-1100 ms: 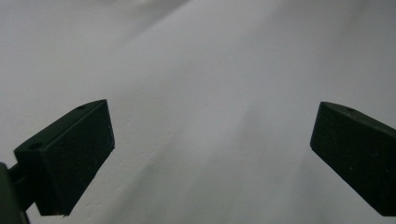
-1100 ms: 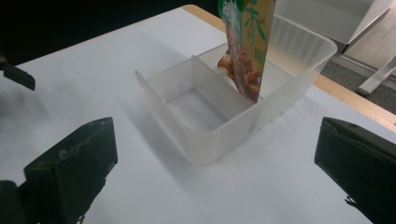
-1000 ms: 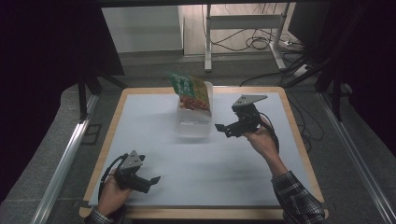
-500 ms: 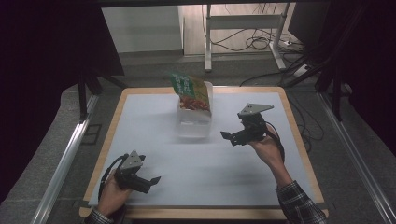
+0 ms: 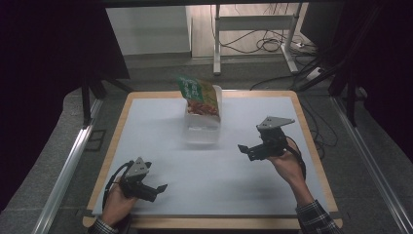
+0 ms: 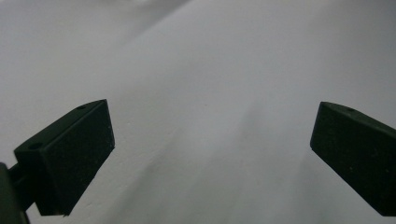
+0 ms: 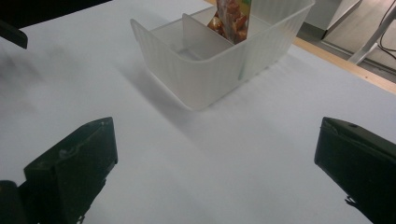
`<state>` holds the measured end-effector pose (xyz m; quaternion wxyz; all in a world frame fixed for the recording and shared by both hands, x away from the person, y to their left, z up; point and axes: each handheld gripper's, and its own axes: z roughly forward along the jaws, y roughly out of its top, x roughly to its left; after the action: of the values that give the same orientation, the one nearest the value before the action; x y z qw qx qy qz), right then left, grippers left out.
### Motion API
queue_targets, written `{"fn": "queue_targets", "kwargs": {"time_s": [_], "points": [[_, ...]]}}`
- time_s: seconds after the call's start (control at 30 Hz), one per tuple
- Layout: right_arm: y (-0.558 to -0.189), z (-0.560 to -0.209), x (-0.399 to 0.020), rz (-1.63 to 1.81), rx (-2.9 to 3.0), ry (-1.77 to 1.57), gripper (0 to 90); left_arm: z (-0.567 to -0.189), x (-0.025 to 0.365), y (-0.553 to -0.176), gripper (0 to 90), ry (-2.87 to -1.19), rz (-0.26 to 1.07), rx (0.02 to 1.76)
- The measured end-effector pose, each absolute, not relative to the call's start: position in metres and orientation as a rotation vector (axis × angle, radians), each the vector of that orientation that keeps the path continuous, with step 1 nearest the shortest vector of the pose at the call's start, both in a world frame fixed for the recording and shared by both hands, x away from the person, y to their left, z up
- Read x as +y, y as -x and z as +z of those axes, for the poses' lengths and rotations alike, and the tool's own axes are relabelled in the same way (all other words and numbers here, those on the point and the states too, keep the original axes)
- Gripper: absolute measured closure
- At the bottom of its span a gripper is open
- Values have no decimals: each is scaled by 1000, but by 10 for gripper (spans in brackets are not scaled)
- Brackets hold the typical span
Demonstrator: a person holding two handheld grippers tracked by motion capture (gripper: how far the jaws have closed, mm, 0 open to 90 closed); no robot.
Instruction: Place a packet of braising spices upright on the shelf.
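R gripper [image 7: 215, 163] jaws wide apart, facing divided bin [image 7: 205, 79] w/ snack pouch [image 7: 233, 16].

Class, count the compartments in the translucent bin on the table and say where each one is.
2: the bin has one divider; the far compartment holds the snack packet, the near compartment looks empty.

High view overlooks the table [image 5: 160, 161]; claw views skim it closely.

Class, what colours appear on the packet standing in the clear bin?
The packet is green on top, with red-orange food pictured below; the high view shows it best.
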<state>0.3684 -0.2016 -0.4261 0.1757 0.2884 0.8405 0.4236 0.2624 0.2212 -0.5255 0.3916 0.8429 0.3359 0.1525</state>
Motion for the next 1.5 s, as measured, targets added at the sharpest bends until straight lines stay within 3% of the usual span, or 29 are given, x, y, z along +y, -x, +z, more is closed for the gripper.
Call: {"fn": "queue_targets", "kwargs": {"time_s": [0.97,1.5], "points": [[-328,-442,-237,1221,2301,-881,0,-526,221,-262,0,-2153,390,848],[-306,-469,-264,1204,2278,-934,0,-526,220,-262,0,-2162,395,841]]}}
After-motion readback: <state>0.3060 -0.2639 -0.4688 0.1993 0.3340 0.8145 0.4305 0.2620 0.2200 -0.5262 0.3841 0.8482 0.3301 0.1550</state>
